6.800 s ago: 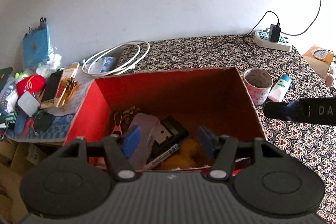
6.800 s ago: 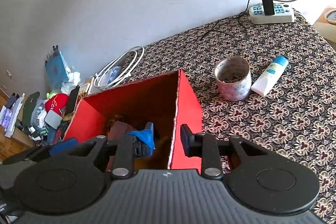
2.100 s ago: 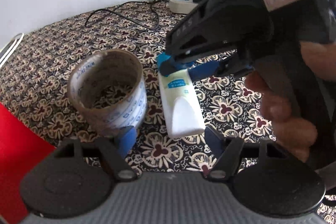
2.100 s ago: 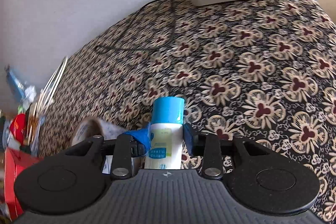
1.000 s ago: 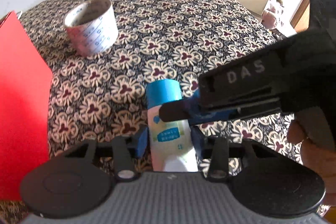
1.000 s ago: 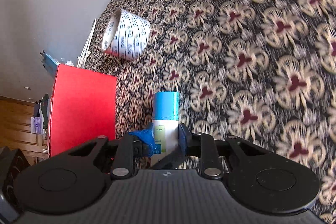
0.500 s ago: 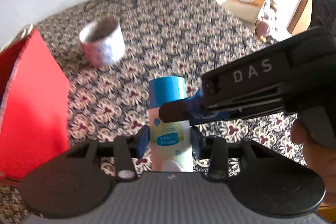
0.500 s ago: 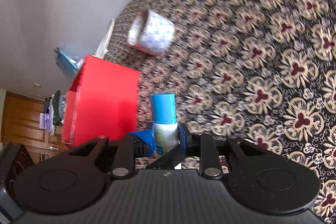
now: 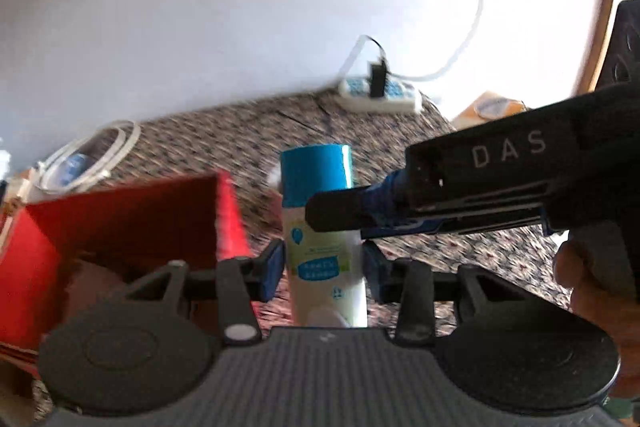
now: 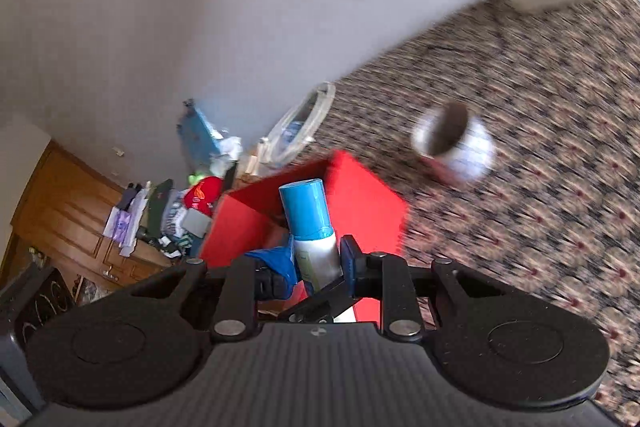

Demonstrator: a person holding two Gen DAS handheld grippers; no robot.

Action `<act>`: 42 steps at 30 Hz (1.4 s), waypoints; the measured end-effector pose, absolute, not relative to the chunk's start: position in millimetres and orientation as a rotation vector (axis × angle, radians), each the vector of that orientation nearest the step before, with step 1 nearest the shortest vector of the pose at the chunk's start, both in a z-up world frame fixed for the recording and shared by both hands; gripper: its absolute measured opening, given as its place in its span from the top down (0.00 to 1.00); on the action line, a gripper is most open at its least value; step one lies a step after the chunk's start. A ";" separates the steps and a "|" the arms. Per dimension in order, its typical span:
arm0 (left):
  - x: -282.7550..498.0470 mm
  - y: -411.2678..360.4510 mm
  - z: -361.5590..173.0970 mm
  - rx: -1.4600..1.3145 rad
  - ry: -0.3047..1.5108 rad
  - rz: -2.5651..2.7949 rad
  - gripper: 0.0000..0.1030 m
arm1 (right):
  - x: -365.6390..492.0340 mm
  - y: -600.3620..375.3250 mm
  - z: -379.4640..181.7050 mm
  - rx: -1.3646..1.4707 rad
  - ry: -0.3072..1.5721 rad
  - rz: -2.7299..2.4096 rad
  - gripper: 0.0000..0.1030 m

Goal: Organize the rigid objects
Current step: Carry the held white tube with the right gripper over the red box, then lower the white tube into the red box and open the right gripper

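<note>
A white tube with a blue cap [image 9: 320, 223] is held in the air by both grippers. My left gripper [image 9: 322, 269] is shut on its lower body. My right gripper [image 10: 318, 263] is shut on it just below the cap [image 10: 306, 211], and its fingers [image 9: 360, 203] cross in from the right in the left wrist view. The open red box [image 9: 120, 215] lies just left of the tube; it also shows in the right wrist view [image 10: 360, 195] behind the tube. A roll of tape [image 10: 454, 143] stands on the patterned cloth.
A white power strip [image 9: 380, 93] with a black plug sits at the table's far edge by the wall. A coiled white cable [image 9: 88, 159] lies behind the box. Clutter [image 10: 192, 203] is piled left of the box. Wooden cabinets [image 10: 68, 219] stand further left.
Both grippers have lifted the tube and carried it left toward the red box. The views have tilted up, and the box's open inside now shows beside the tube.
</note>
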State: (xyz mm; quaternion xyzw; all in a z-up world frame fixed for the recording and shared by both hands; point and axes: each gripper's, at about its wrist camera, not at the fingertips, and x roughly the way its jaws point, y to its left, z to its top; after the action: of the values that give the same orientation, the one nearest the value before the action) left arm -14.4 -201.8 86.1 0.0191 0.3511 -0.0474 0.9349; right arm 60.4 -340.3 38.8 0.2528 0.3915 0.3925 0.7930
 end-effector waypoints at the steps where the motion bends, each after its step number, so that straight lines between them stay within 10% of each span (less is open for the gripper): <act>1: -16.3 -191.8 89.5 0.034 0.709 -0.089 0.61 | 59.9 -328.4 43.1 0.528 0.829 0.857 0.93; 33: 11.2 -18.5 25.4 -0.015 0.901 0.055 0.73 | 63.9 -154.1 1.2 0.414 0.862 0.812 0.94; 42: 11.2 -19.8 25.7 -0.002 0.926 0.095 0.48 | 57.5 -168.1 4.0 0.405 0.871 0.757 0.89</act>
State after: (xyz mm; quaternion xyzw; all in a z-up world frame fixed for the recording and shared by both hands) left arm 11.2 -19.8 25.7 -0.0009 0.4463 0.0458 0.8937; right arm 57.5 -168.1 4.0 0.1900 0.4087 0.3553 0.8189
